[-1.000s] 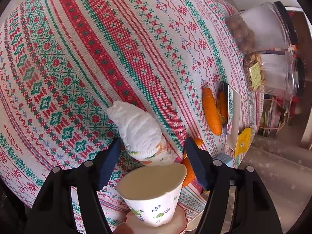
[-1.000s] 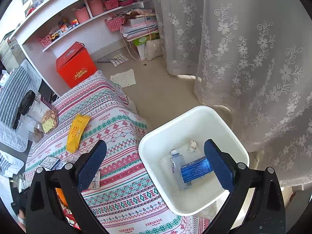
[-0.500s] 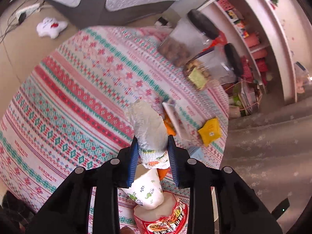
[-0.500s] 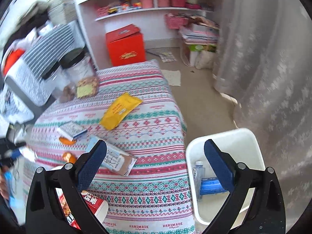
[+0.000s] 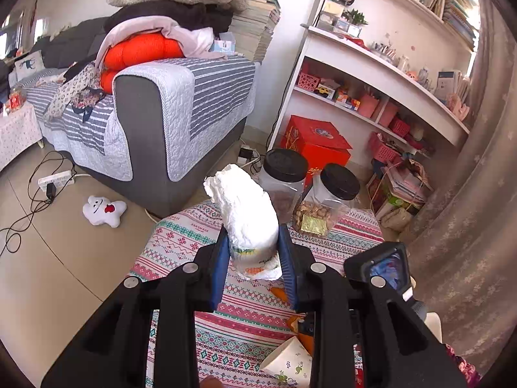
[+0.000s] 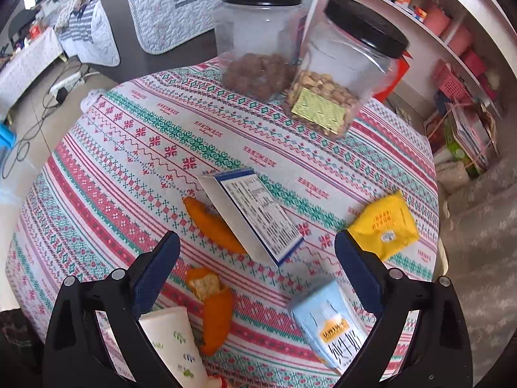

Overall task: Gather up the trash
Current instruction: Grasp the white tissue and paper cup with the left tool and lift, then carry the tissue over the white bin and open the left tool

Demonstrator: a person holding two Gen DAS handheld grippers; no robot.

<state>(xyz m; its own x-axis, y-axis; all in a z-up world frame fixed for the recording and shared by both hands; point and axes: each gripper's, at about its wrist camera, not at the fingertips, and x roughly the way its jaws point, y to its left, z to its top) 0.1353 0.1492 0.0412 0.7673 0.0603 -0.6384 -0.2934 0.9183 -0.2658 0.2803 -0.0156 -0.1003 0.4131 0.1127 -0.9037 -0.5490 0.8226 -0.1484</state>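
My left gripper [image 5: 252, 255] is shut on a rolled white diaper [image 5: 247, 213] and holds it up above the patterned table [image 5: 181, 242]. My right gripper [image 6: 255, 258] is open and empty, hovering over the table [image 6: 129, 148]. Under it lie a white and blue carton [image 6: 252, 213], orange peels [image 6: 213, 223], a yellow packet [image 6: 384, 226], a light blue carton [image 6: 326, 323] and a paper cup [image 6: 171, 339]. The paper cup also shows in the left wrist view [image 5: 287, 362]. The trash bin is out of view.
Two clear jars with black lids [image 6: 258, 38] [image 6: 342, 64] stand at the table's far side. A grey sofa [image 5: 155, 103], a red box [image 5: 313, 142], white shelves [image 5: 371, 74] and a curtain [image 5: 468, 210] surround the table. A power strip with cables [image 5: 55, 177] lies on the floor.
My left gripper has closed on the diaper and lifted it off the table, tilting up toward the room. My right gripper has swung from the white bin to over the table.
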